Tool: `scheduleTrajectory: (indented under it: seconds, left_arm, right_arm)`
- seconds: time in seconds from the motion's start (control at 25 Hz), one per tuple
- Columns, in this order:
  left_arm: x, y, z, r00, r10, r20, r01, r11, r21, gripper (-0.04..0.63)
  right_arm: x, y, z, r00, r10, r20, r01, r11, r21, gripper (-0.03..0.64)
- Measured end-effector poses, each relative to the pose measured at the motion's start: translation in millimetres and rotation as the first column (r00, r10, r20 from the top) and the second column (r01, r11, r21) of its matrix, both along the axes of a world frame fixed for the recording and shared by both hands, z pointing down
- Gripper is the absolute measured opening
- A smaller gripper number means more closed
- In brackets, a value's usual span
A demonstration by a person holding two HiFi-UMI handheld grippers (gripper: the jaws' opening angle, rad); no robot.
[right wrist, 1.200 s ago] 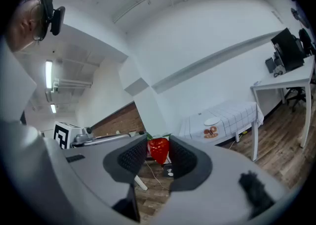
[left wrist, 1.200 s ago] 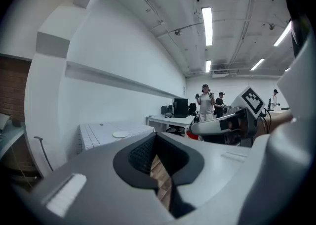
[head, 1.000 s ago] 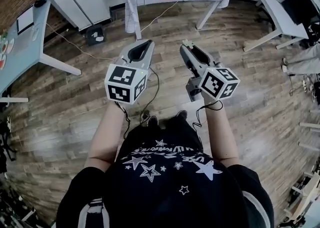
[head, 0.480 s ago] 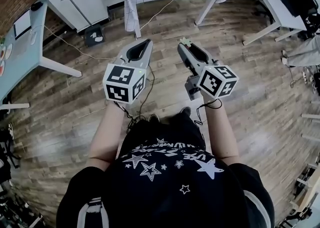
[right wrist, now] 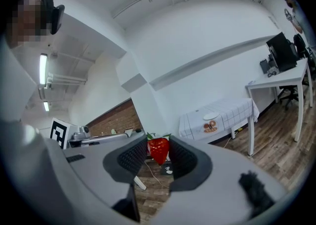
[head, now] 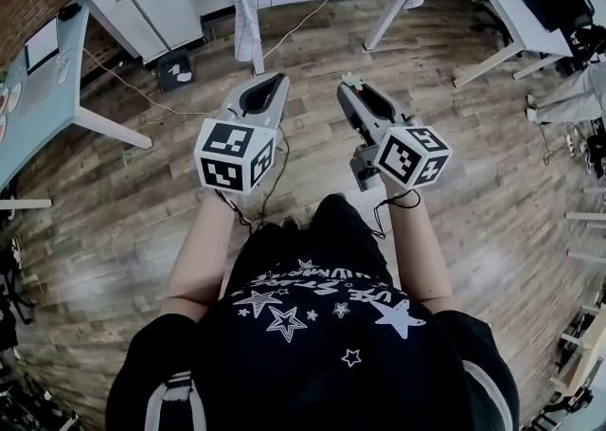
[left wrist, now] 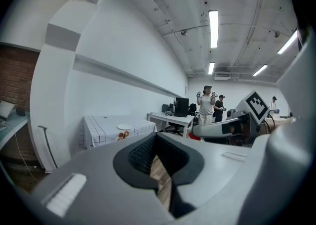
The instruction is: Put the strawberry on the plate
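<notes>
My right tongs (right wrist: 157, 154) clamped on strawberry (right wrist: 159, 149), held in air. My left tongs (left wrist: 158, 156) closed, empty. Plate (right wrist: 210, 116) on tabletop (right wrist: 232, 108), well ahead of tongs. Pickup done; approach and placing on plate left.

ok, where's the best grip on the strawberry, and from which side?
Grip the strawberry across its broad red middle, from the side: it tapers to a point below, leaves on top. The right gripper holds it just so.
</notes>
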State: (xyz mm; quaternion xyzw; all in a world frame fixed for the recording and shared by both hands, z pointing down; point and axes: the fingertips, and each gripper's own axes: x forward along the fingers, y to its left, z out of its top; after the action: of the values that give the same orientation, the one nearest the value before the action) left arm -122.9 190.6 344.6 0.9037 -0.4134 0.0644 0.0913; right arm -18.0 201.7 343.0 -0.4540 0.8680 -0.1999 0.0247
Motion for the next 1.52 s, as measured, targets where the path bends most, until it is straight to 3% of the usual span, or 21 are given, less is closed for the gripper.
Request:
scheduleTrajectory:
  seconds: [0.36, 0.76, 1.52]
  left_arm:
    - [-0.5, -1.1, 0.9, 1.000, 0.001, 0.003, -0.001, 1.000, -0.002, 0.009]
    - [4.5, -38.0, 8.8, 1.000, -0.016, 0.020, 0.016, 1.000, -0.023, 0.009]
    - [86.4, -176.7, 13.6, 0.997, -0.044, 0.069, 0.049, 0.997, -0.066, 0.009]
  right_arm:
    - [0.3, -7.0, -0.3, 1.000, -0.002, -0.007, 0.002, 1.000, 0.000, 0.144]
    - [3.3, -49.0, 8.5, 1.000, -0.029, 0.002, 0.029, 0.999, -0.021, 0.144]
    - [90.4, -201.7, 9.9, 0.997, -0.050, 0.063, 0.054, 0.997, -0.052, 0.144]
